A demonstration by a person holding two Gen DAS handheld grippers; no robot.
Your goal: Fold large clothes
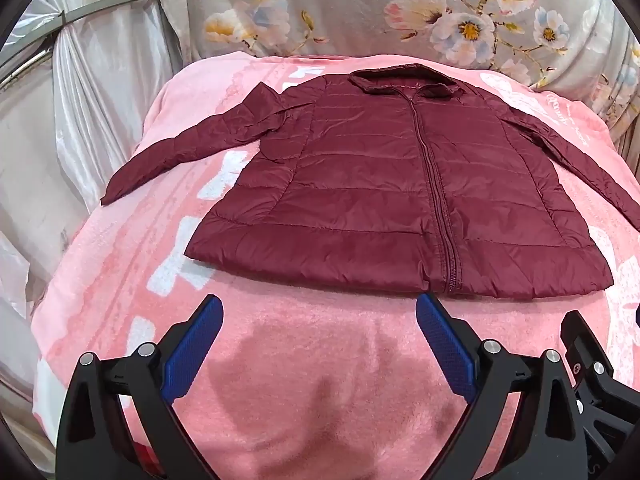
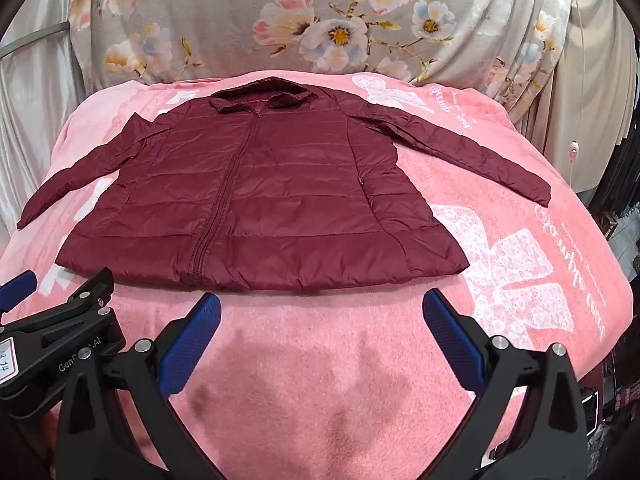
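Observation:
A maroon quilted jacket (image 1: 400,184) lies flat and zipped on a pink blanket (image 1: 304,360), collar far, hem near, both sleeves spread out to the sides. It also shows in the right wrist view (image 2: 256,200). My left gripper (image 1: 319,308) is open and empty, hovering just short of the hem near the zipper's bottom end. My right gripper (image 2: 322,306) is open and empty, just short of the hem, right of the zipper. The left gripper's body shows at the left edge of the right wrist view (image 2: 60,336).
The pink blanket (image 2: 520,264) with white bow prints covers the bed. A grey floral cloth (image 2: 320,20) stands behind it. Pale satin drapes (image 1: 80,100) hang on the left. Dark clutter (image 2: 624,240) lies past the bed's right edge.

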